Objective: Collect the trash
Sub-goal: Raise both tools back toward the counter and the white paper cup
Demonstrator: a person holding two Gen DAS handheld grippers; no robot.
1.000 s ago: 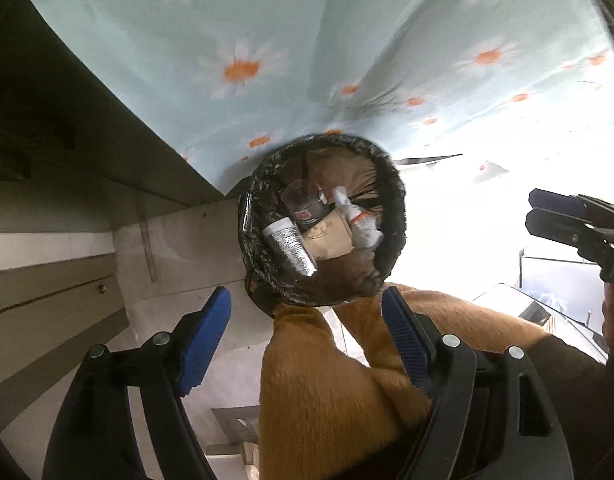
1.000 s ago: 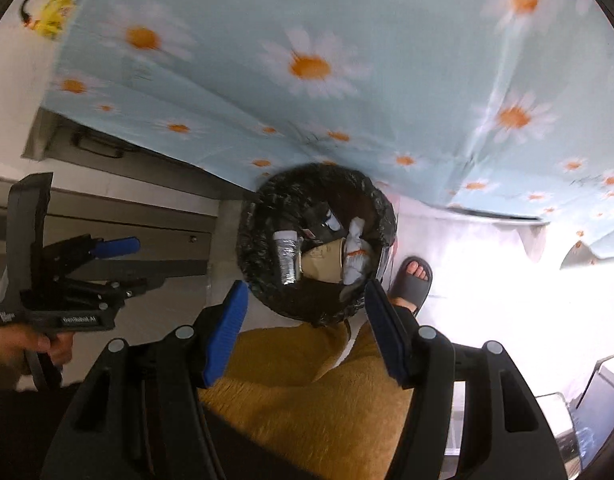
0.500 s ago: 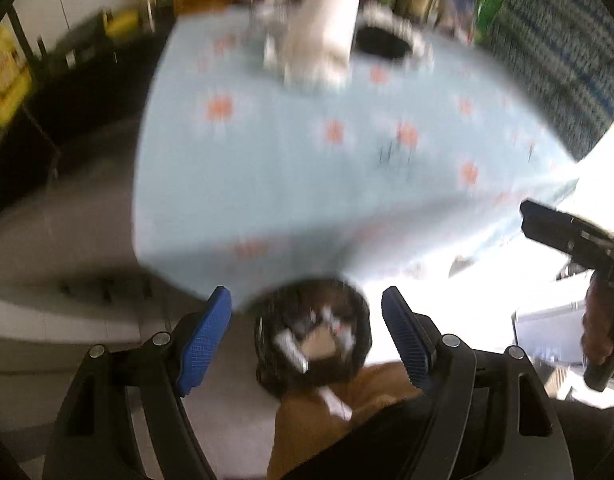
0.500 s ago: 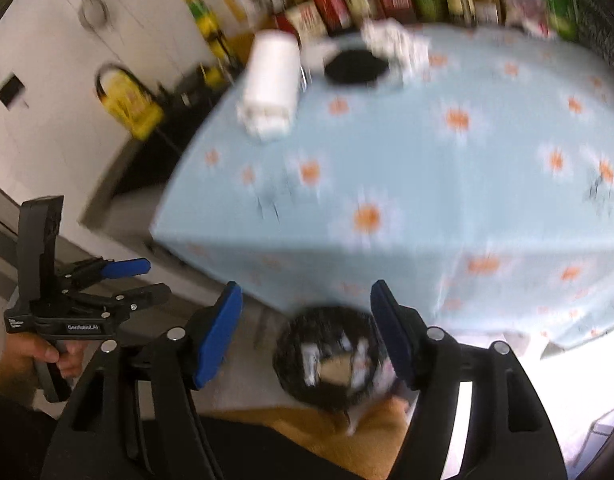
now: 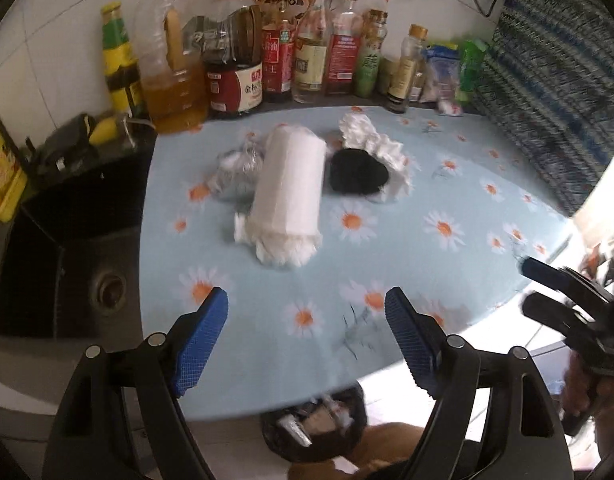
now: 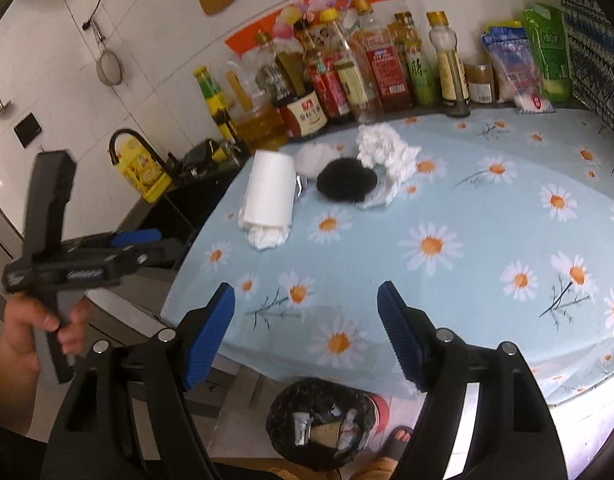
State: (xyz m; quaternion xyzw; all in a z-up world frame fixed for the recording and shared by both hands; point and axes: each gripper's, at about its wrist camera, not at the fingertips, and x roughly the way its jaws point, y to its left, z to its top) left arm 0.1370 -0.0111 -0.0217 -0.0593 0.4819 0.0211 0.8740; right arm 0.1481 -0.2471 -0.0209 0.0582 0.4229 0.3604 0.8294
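Note:
A bin lined with a black bag (image 5: 313, 434) (image 6: 321, 424) stands on the floor under the table's near edge, with a tube, paper and wrappers inside. On the daisy tablecloth (image 5: 447, 184) (image 6: 487, 200) lie a white roll (image 5: 289, 192) (image 6: 269, 194), a black crumpled wad (image 5: 359, 172) (image 6: 347, 180), white crumpled tissue (image 5: 373, 142) (image 6: 383, 150) and crinkled clear plastic (image 5: 237, 172) (image 6: 311, 158). My left gripper (image 5: 307, 312) (image 6: 169, 241) hovers open above the table's near edge, empty. My right gripper (image 6: 307, 300) (image 5: 527, 288) hangs beside it, its jaws opening with nothing between them.
Oil and sauce bottles (image 5: 235, 60) (image 6: 347, 76) line the back wall. A dark sink (image 5: 67, 248) lies left of the table, with a black faucet (image 6: 127, 140). A sandalled foot (image 6: 399, 436) and an orange trouser leg (image 5: 387, 452) are next to the bin.
Both grippers have risen from just over the bin to above the tabletop and tilted up. The bin has slid to the bottom of both views. The right jaws have widened.

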